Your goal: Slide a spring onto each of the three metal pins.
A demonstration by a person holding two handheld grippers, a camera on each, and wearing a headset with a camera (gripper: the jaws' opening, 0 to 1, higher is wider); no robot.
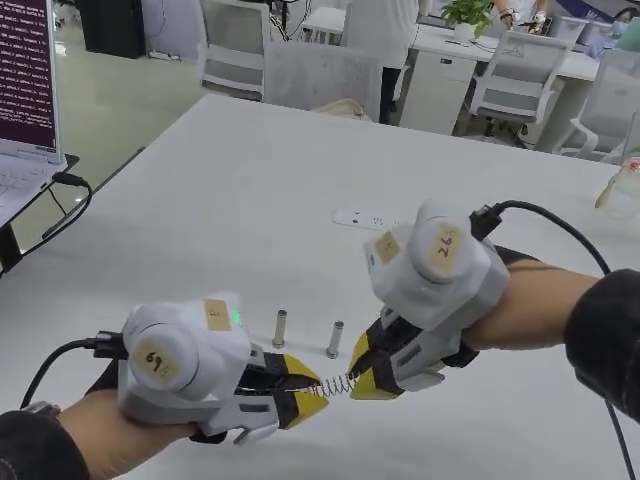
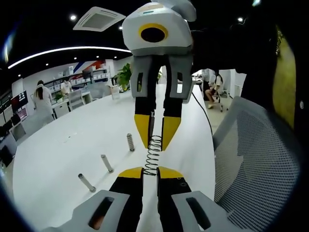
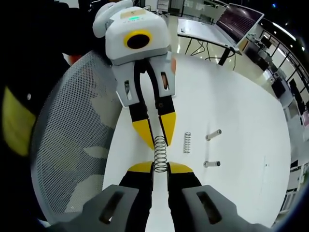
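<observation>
Now the left gripper [image 1: 303, 392] and right gripper [image 1: 358, 372] are each pinching an end of the spring [image 1: 335, 384] near a bare pin [image 1: 335, 339]. One should be releasing while the other is keeping it upright.

Spring [image 1: 335, 384] midair, horizontal; two bare pins [image 1: 280, 328] [image 1: 335, 340] upright nearby.

I work at a white table [image 1: 250, 180]. An open laptop [image 1: 25, 90] stands at my ten o'clock, with a black cable [image 1: 75, 205] hanging beside it. A white power strip [image 1: 365, 218] lies at twelve and a clear bottle [image 1: 620, 190] at two. Grey office chairs [image 1: 510, 75] stand beyond, at one.
</observation>
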